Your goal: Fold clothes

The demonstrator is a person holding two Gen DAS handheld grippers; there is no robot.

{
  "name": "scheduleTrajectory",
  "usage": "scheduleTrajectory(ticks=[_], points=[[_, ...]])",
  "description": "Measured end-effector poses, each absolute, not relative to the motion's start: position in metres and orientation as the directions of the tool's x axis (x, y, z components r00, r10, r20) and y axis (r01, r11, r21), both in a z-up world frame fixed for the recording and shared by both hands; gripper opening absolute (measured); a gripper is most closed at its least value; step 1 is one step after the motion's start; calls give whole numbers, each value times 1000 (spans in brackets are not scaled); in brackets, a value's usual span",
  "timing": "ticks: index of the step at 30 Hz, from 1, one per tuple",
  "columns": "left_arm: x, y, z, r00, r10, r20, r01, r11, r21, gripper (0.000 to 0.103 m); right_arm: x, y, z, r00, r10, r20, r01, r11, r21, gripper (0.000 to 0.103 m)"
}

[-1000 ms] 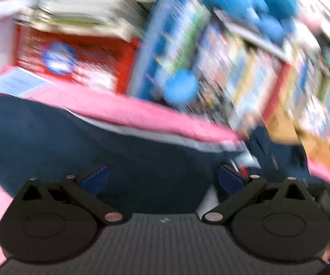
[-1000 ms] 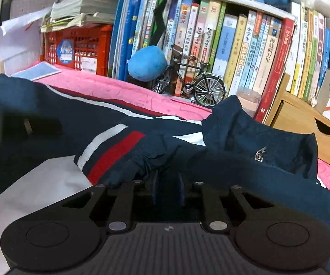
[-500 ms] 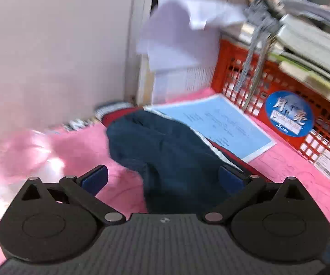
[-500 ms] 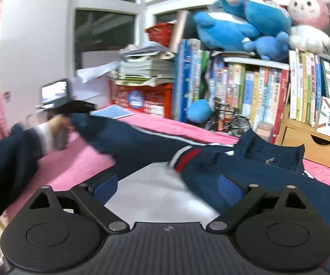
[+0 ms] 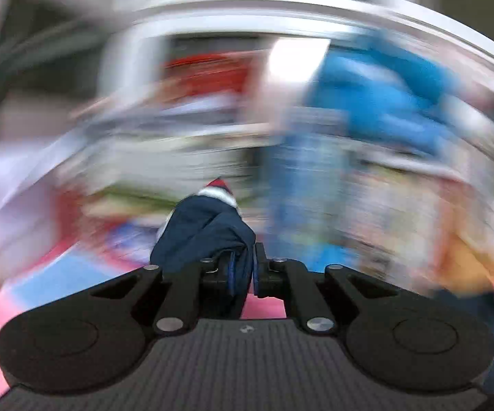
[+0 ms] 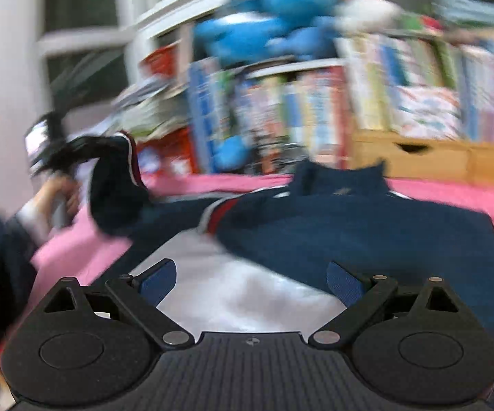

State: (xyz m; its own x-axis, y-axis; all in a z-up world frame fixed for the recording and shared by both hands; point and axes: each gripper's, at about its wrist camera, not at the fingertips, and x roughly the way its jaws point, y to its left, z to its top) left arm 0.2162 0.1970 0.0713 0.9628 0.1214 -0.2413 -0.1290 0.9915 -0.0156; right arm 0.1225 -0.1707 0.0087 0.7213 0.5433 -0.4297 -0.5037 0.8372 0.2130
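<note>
— Pink bed (image 6: 452, 198), bookshelf (image 6: 315, 102) behind. What have the tongs got?

— Left tongs (image 5: 243, 270) closing on the jacket's (image 6: 349, 226) sleeve (image 5: 206, 226), lifted. Right tongs (image 6: 250, 277) wide, empty, over the jacket.

— Much folded?

— Barely; I'd say both sleeves and body remain.

A pink bedspread (image 6: 452, 198) fills the middle band. At 12 o'clock, blurred blue plush toys (image 6: 247, 34) sit above rows of books (image 6: 298, 109). At 3 o'clock, wooden drawers (image 6: 418, 154).

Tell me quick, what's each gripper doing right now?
Left gripper: closing on the navy jacket sleeve, fabric between its pads.
Right gripper: open, empty.
</note>
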Motion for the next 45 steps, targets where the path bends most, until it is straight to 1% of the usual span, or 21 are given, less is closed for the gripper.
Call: scheduleTrajectory(ticks=[2,4,6,7,8,11,13,15,18,21,24,28,29,30,31,33,35,38,41,44,45], points=[[210,138,68,943,-35,-332,51,998,42,23,125,-185,11,747,508,-429,-448,861,240,96],[203,100,54,888,-144,-437,179,983,39,48,125,-200,13,765,471,-439,-395,882,257,96],[194,72,36,814,-228,-535,273,962,6,56,125,-209,13,768,441,-465,-358,897,259,96],[186,70,29,790,-258,-556,294,955,-25,60,125,-212,12,767,428,-478,-347,903,254,96],[178,69,23,770,-283,-572,310,949,-53,63,126,-214,12,766,418,-489,-337,908,248,96],[157,91,22,780,-303,-547,299,949,-99,83,132,-207,12,757,415,-504,-343,910,234,96],[143,106,22,790,-310,-528,289,949,-125,88,137,-201,12,751,415,-514,-348,910,226,97],[132,123,23,842,-230,-488,213,973,-91,95,149,-183,11,733,436,-522,-369,900,232,100],[129,144,18,887,-51,-459,36,998,-42,97,177,-159,8,717,451,-532,-364,893,265,101],[136,159,5,887,42,-460,-69,997,-43,97,223,-126,7,685,461,-564,-324,886,331,102],[150,170,-1,851,20,-525,-90,990,-109,97,265,-80,15,675,413,-611,-294,911,291,103],[156,190,-7,833,-43,-552,-100,969,-226,96,307,-10,16,675,267,-688,-299,951,75,101],[155,194,-9,830,-46,-555,-112,962,-247,96,316,4,12,667,225,-710,-297,954,22,93],[153,199,-10,831,-51,-555,-121,955,-269,96,320,9,7,649,209,-732,-303,953,4,60],[150,202,-11,843,-66,-535,-112,949,-293,96,323,12,3,633,199,-748,-312,950,-11,45],[142,210,-13,865,-106,-490,-83,934,-349,96,309,3,6,645,243,-725,-367,930,-15,41],[136,218,-15,890,-158,-428,-35,912,-410,97,279,-16,10,651,291,-701,-462,885,-61,40],[129,217,-11,910,-166,-379,-4,913,-408,100,231,-55,11,655,302,-693,-531,836,-138,44],[130,211,-9,911,-164,-377,11,926,-376,100,195,-90,7,608,278,-743,-545,828,-136,63],[132,212,-12,907,-170,-384,8,921,-389,101,176,-113,0,563,234,-793,-512,852,-112,70],[133,214,-13,904,-171,-392,2,918,-396,101,171,-119,-3,564,222,-795,-489,866,-105,78]])
